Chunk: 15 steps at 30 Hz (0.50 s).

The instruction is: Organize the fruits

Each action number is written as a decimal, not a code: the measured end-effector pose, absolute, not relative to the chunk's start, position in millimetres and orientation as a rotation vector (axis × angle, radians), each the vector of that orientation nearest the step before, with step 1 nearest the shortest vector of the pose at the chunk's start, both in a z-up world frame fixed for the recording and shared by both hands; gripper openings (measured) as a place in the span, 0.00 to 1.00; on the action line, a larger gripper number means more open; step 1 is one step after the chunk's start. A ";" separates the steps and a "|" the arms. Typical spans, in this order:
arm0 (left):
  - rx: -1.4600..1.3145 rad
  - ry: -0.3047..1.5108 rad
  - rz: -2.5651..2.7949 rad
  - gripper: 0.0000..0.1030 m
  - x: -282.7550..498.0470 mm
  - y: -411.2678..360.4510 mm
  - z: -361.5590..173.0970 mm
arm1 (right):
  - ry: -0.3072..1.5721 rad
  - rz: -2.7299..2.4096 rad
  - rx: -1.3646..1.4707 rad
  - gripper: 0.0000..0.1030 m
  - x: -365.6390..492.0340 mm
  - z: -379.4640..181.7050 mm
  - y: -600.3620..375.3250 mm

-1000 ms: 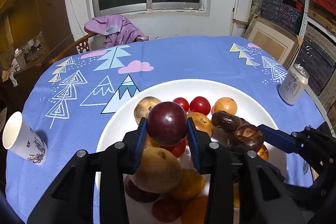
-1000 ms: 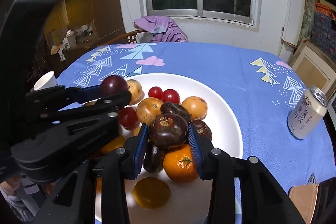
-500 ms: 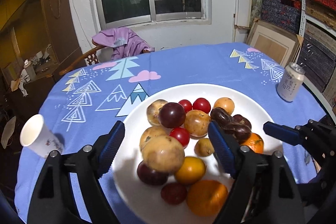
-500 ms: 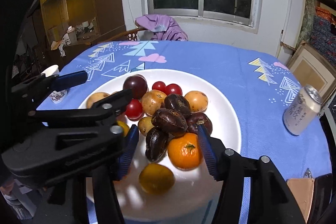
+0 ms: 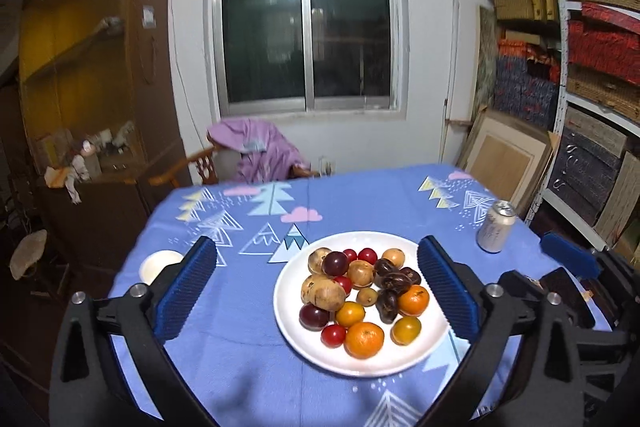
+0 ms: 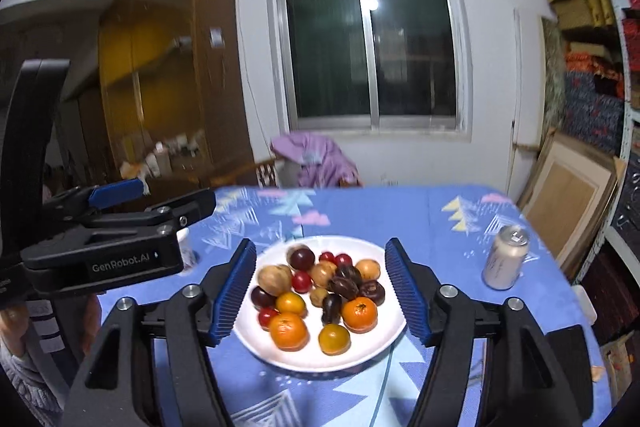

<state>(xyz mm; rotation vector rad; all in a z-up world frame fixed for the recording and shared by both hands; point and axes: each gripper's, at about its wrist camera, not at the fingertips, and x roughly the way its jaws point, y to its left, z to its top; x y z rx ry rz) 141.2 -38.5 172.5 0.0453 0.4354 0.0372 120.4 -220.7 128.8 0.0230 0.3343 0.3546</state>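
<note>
Both pulled back high off the table since a second ago: left gripper [image 5: 316, 289] and right gripper [image 6: 322, 293] spread wide, empty, their dark plums released onto the white plate [image 5: 404, 361] with the fruits [image 5: 360, 297] piled mid-table — sorting looks done.
</note>
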 end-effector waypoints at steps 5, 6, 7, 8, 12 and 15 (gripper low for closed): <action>0.098 0.427 0.051 0.96 89.5 -47.3 163.5 | 0.282 0.312 0.060 0.97 74.8 120.4 -230.7; 0.106 0.430 0.054 0.96 81.1 -49.2 157.2 | 0.287 0.308 0.066 0.97 70.6 114.6 -231.4; 0.111 0.441 0.065 0.96 72.3 -50.4 147.0 | 0.297 0.307 0.072 0.97 66.9 109.2 -231.7; 0.112 0.455 0.074 0.96 65.9 -51.7 138.5 | 0.315 0.307 0.080 0.97 64.8 99.6 -232.0; 0.087 0.529 0.105 0.96 62.9 -44.9 95.7 | 0.403 0.293 0.102 0.97 68.3 60.0 -234.0; 0.067 0.583 0.080 0.96 69.9 -37.3 62.9 | 0.460 0.227 0.071 0.97 76.7 30.8 -229.6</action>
